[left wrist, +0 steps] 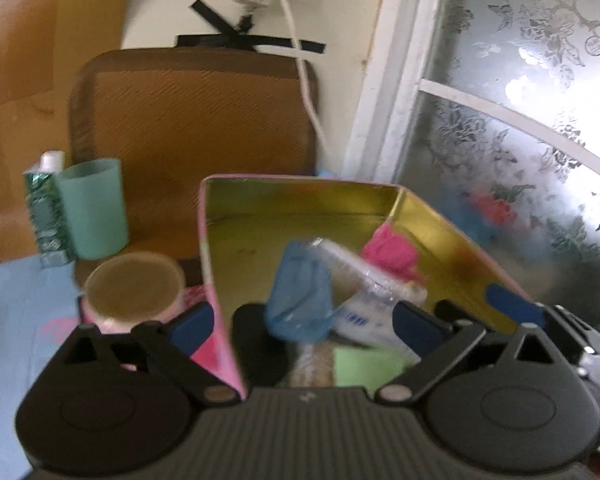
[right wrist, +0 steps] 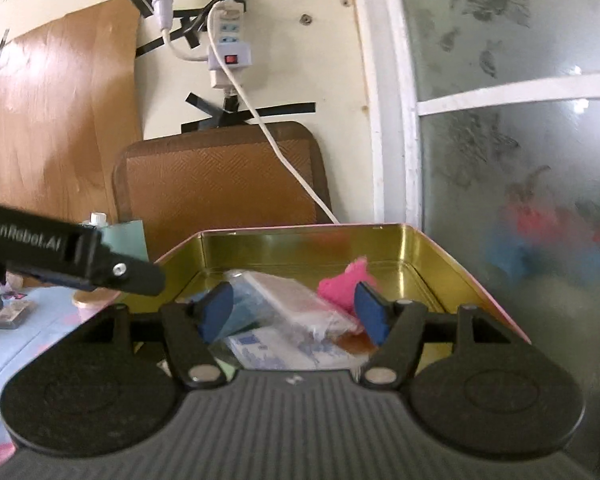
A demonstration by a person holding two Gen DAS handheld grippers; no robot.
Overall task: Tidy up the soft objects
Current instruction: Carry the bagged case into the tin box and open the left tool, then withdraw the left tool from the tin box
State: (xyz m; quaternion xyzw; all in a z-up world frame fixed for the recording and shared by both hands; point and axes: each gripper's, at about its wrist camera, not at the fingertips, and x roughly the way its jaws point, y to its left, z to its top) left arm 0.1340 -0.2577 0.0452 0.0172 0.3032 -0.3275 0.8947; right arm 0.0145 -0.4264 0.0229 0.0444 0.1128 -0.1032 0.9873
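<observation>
An open tin (left wrist: 300, 200) with a gold inside and pink outside holds several soft items: a blue pouch (left wrist: 300, 296), a clear plastic packet (left wrist: 359, 268), a pink fluffy piece (left wrist: 387, 248), a white tissue pack (left wrist: 359, 324) and a green piece (left wrist: 363, 364). My left gripper (left wrist: 303, 326) stands wide open over the tin's near left corner, with the blue pouch blurred between its fingers and untouched by the pads. My right gripper (right wrist: 294, 312) is open above the clear packet (right wrist: 296, 304), beside the pink piece (right wrist: 343, 284). One of its fingers (left wrist: 511, 304) shows at the tin's right wall.
Left of the tin stand a teal cup (left wrist: 92, 208), a green toothpaste tube (left wrist: 44, 216) and a round tan-lidded jar (left wrist: 134, 288) on a light blue cloth (left wrist: 16, 304). A brown mat (left wrist: 192, 120) leans on the wall behind. A white cable (right wrist: 284, 160) hangs down; a frosted window (left wrist: 519, 120) stands right.
</observation>
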